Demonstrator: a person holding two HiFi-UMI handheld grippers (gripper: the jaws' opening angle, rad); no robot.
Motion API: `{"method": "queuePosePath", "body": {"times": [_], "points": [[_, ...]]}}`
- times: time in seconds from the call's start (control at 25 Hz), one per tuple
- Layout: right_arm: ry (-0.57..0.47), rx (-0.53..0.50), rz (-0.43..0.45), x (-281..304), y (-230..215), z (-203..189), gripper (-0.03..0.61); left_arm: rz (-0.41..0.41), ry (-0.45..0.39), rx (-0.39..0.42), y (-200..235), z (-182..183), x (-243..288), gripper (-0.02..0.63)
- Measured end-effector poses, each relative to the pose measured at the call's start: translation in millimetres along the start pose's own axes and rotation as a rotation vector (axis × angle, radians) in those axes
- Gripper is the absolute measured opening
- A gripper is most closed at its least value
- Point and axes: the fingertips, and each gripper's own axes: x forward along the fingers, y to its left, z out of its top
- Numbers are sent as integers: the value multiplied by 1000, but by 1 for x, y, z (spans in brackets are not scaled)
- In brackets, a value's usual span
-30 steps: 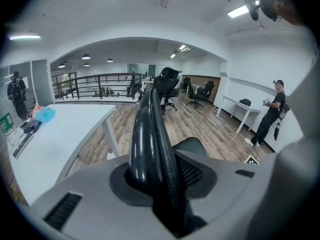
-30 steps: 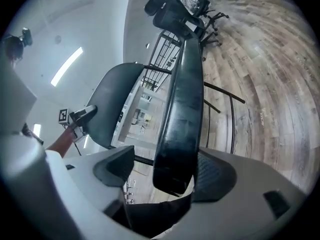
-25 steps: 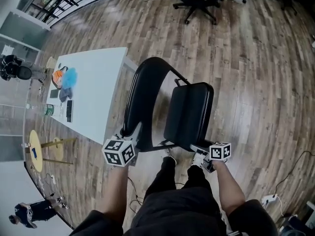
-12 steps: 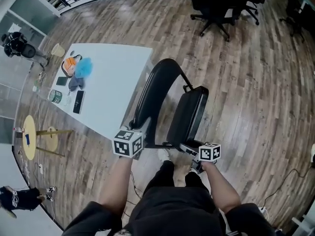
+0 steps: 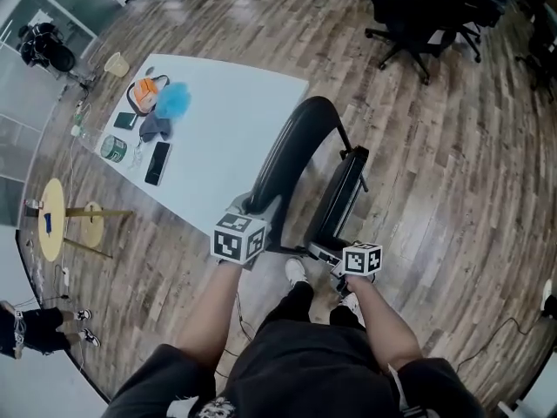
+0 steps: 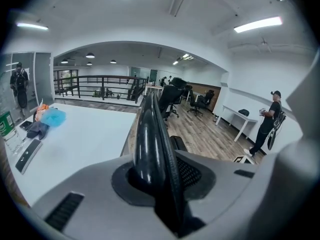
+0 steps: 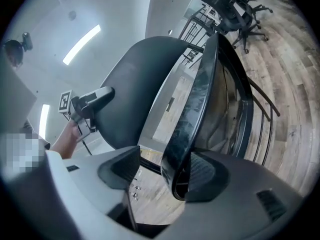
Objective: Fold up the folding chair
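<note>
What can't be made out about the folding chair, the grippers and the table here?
- Head view: the feet of the folding chair, hidden beneath its seat.
- Head view: the jaws of the left gripper and right gripper, covered by each gripper's own body. The right gripper view does show its jaws closing, with the seat edge between them.
- Head view: the label on the green can, too small to read.

The left forearm and the right forearm are stretched forward and down, with a gripper carried at the end of each. The left gripper is clamped on the rim of the chair back, pressed from both sides. The right gripper is being closed: the edge of the chair seat is caught between its jaws, touched by one pad, with a gap at the other.
</note>
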Motion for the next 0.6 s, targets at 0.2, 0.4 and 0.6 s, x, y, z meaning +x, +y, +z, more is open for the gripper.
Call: {"method": "queuePosePath", "body": {"times": [0.2,0.4,0.6], "points": [[-1,1,8,43,13,7,287,-2,-1,-11,31,-3,-3,91],[12,10,-2,83,18,13,288,-12,-1,-23,66,-3,-6,91],[35,-1,26,116,32,18,288,-29,6,-36,94,-7,-8,89]]}}
